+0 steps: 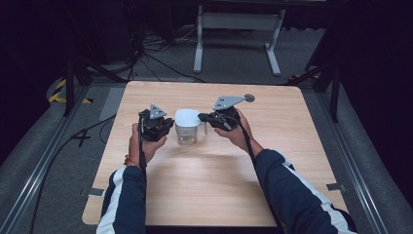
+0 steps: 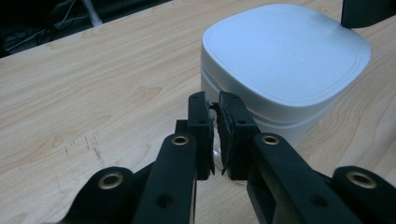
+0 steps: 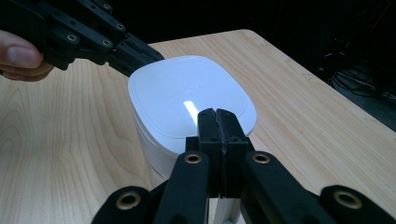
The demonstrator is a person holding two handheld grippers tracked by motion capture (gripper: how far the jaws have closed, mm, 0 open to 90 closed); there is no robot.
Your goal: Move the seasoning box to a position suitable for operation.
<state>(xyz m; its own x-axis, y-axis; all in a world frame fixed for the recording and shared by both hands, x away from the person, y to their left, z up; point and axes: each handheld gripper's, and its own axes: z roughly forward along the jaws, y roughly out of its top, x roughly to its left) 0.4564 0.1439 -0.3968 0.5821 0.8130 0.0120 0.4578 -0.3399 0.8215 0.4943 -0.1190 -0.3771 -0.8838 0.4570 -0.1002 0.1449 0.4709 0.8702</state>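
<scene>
Holding jug (image 1: 187,127) steady: left gripper (image 1: 168,126) at 9 pinching clear rim, right gripper (image 1: 203,117) at 3 clamping handle.

The white lid (image 2: 285,56) of the clear jug (image 1: 187,127) is cut at its far right corner by a dark shape at the top edge of the left gripper view. The left gripper (image 2: 217,133) hides the jug's near wall, so what sits in the narrow gap between its jaws (a thin clear edge, perhaps) cannot be made out. In the right gripper view the right gripper (image 3: 218,140) covers the jug's near side and handle; whether anything is pinched between the meeting jaws cannot be told. A hand (image 3: 18,58) is cropped by that view's left edge. From above, the jug's contents are too small to read, and both forearms run off the bottom edge.
</scene>
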